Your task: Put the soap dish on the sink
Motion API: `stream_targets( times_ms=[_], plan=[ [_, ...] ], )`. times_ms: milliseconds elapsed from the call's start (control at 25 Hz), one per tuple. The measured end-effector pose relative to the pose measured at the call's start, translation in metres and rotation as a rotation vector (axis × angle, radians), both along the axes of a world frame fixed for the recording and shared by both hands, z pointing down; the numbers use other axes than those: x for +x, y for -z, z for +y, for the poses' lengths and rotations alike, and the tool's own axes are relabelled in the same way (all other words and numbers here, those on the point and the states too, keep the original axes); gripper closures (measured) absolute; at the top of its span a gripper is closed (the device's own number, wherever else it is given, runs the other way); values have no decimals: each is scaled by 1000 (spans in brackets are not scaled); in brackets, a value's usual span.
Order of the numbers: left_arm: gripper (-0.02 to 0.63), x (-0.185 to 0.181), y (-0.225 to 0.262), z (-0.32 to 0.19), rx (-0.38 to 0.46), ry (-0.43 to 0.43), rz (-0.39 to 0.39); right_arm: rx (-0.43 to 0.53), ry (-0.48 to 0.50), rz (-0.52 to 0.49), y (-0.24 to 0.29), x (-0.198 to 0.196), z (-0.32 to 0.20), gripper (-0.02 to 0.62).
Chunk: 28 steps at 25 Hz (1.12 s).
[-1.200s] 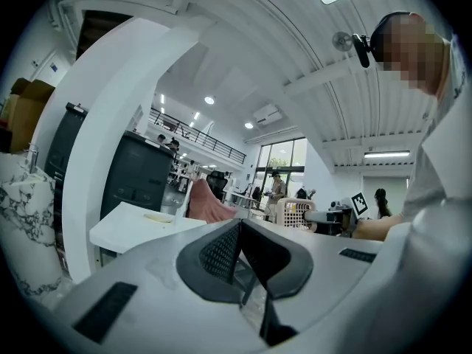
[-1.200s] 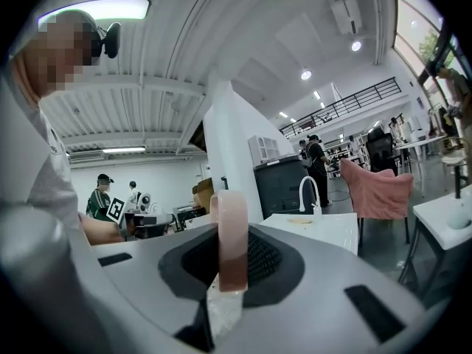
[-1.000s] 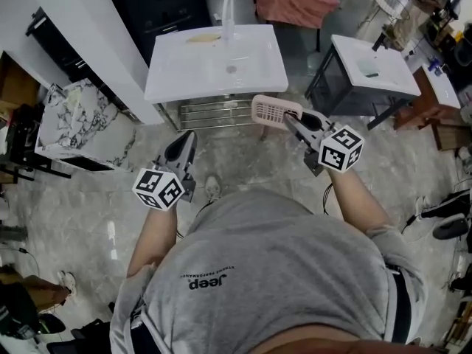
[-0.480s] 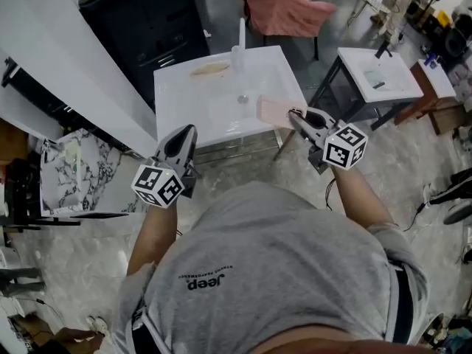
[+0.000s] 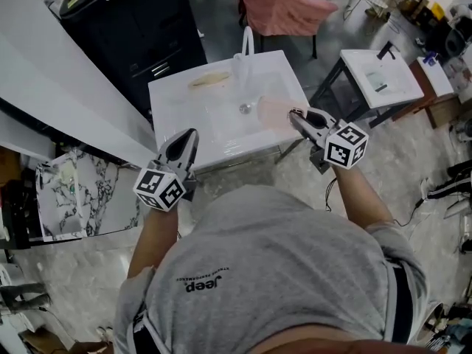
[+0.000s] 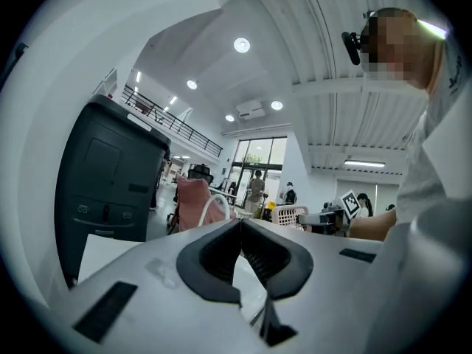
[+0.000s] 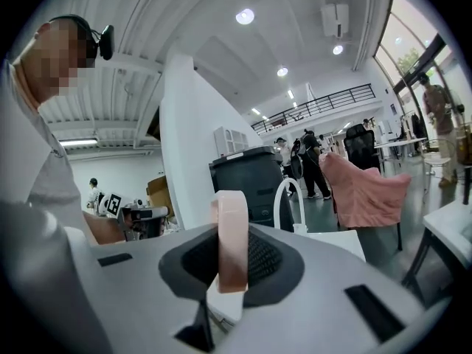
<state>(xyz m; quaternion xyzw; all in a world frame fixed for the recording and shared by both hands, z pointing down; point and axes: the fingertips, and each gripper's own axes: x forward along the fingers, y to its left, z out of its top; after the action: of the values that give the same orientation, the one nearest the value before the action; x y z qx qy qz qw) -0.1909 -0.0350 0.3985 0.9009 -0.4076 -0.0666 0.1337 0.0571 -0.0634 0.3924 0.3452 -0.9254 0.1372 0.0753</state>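
Observation:
The white sink (image 5: 184,113) with its curved faucet (image 5: 247,44) stands just ahead of me. My right gripper (image 5: 293,115) is shut on the pink slotted soap dish (image 5: 274,112), which hangs over the basin's right part near the drain. In the right gripper view the dish (image 7: 231,212) stands on edge between the pads of the gripper (image 7: 232,236), with the faucet (image 7: 291,198) beyond. My left gripper (image 5: 184,144) is shut and holds nothing, at the sink's front left edge. In the left gripper view its jaws (image 6: 240,226) meet at the tips.
A tan flat object (image 5: 210,78) lies at the sink's back left. A black cabinet (image 5: 136,24) and a pink-draped chair (image 5: 284,2) stand behind. A second small sink on a black frame (image 5: 380,76) is to the right. A white panel (image 5: 51,87) and a marble slab (image 5: 66,194) are on the left.
The person has walked up to the sink. Both grippers have gone forward from the floor in front of it to its front edge, and the dish now hangs over the basin.

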Motion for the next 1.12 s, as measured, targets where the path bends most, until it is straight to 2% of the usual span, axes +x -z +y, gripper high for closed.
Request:
stream_targets(
  times_ms=[320,680,880,1120],
  plan=[
    [591,25,-16,-61,-31,44,-9,-45,53,-6,-18,28,-68,497],
    [591,68,-22,-134,-40,208,8,-139,201,-26,-46,66,-171,499],
    [591,77,-31,-156,-47,198,-24,-187,198,-40,-57,68,-197,499],
    [591,61,-45,-182,-46,181,-31,-250,113,-37,-74,66,-221,499]
  ],
)
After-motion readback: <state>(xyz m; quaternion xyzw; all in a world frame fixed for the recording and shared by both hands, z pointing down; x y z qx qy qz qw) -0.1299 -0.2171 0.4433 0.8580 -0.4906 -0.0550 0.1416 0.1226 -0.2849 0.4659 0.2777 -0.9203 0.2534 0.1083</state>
